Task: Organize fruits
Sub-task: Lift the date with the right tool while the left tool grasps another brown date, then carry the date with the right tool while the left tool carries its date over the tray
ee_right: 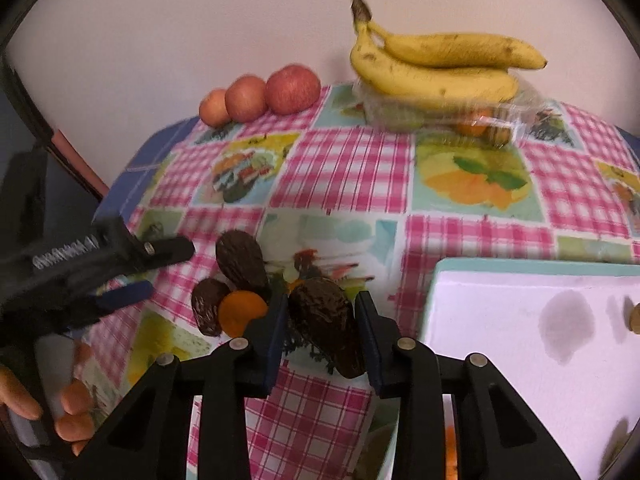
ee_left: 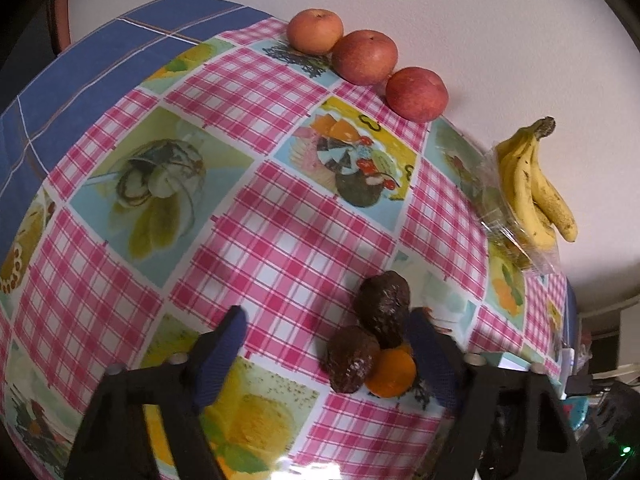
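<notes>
Avocado sits between the pads of my right claw, dark and wrinkled, lying lengthwise along the fingers; the pads are close on both flanks, but I cannot tell whether they grip yet. I judge this is the pick-up step. To do it well I want the squeeze across the fat middle, gentle, since soft skin would bruise, and a straight lift so the tip does not drag the cloth. Just right of it lies a white tray with a teal rim, probably the drop spot.

Left of my fingers two more avocados and an orange touch one another in a cluster; I must not nudge them. My left claw is spread wide and empty, low over the worktop, its right finger just beside that cluster.

Farther back, bananas rest on a clear packet, and three apples line the far edge by the wall.
</notes>
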Available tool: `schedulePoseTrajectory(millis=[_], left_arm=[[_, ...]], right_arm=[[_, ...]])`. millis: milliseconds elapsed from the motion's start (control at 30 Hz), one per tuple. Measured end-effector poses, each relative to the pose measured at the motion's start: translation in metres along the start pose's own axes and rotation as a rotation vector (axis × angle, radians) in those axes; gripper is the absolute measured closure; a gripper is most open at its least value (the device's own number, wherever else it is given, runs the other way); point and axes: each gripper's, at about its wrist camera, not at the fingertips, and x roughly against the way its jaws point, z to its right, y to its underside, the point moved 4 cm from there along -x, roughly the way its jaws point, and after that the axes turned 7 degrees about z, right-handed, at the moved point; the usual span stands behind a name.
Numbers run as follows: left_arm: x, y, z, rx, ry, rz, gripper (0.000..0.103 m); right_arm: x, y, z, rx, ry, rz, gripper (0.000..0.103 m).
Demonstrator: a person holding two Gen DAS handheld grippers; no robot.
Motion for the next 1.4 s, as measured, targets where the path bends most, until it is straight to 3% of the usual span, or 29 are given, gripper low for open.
schedulePoseTrajectory(millis=[67, 133, 200, 267, 533, 933, 1133, 1400], left_arm=[[-0.002, 0.002, 0.002, 0.003, 0.013, -0.012, 0.026], [-0.004, 0.006, 0.004, 0.008, 0.027, -0.029, 0.034], [-0.006, 0.01, 0.006, 0.007, 0.033, -0.043, 0.048], [-0.009, 0.013, 0.009, 0.002, 0.034, -0.053, 0.053], [-0.014, 0.022, 0.01, 0.014, 0.043, -0.074, 0.068], [0.017, 0.008, 0.016, 0.05, 0.11, 0.02, 0.069], [0.035, 0.005, 0.041, 0.009, 0.151, 0.062, 0.069], [0.051, 0.019, 0.09, -0.103, 0.199, 0.085, 0.069]], right_arm=[[0.009, -0.005, 0.003, -0.006, 0.004, 0.021, 0.067], [0.02, -0.01, 0.009, -0.017, 0.01, 0.046, 0.067], [0.026, -0.014, 0.016, -0.031, 0.023, 0.061, 0.067], [0.034, -0.016, 0.025, -0.052, 0.034, 0.078, 0.067], [0.052, -0.022, 0.053, -0.118, 0.044, 0.115, 0.067], [0.08, -0.026, 0.085, -0.183, 0.057, 0.155, 0.067], [0.104, -0.029, 0.123, -0.242, 0.103, 0.187, 0.067], [0.144, -0.025, 0.184, -0.308, 0.226, 0.222, 0.067]])
